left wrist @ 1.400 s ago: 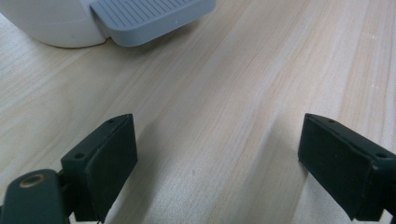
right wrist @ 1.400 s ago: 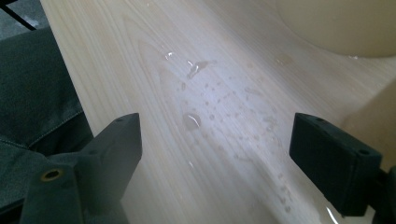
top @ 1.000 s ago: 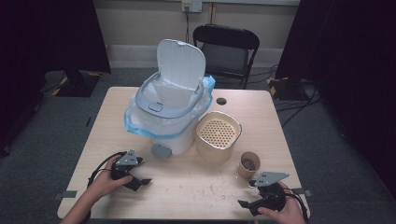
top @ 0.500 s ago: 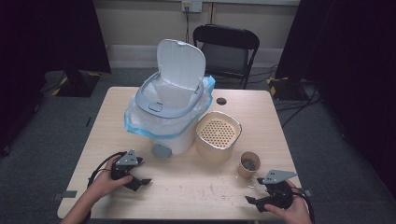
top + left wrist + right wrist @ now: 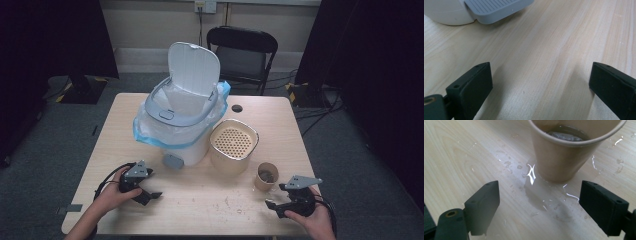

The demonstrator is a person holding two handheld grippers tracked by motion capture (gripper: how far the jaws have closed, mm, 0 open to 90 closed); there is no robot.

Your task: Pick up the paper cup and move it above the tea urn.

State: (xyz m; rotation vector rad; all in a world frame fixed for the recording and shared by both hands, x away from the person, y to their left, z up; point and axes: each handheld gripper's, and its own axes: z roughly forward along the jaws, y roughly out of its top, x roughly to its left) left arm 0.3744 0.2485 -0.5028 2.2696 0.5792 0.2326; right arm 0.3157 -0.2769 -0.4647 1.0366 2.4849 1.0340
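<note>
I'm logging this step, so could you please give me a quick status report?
Both claws open, empty. Right claw faces paper cup, not touching. Cup upright, water puddled at its base. Nothing between.

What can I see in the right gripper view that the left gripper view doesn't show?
In the right gripper view: a brown paper cup standing upright with liquid inside, and spilled water on the wood around its base, just ahead of the right hand-held gripper, whose jaws stand open with nothing between them. In the left gripper view: the grey foot pedal of the white bin, beyond the open left hand-held gripper. Both show the light wooden table between two black jaws.
</note>
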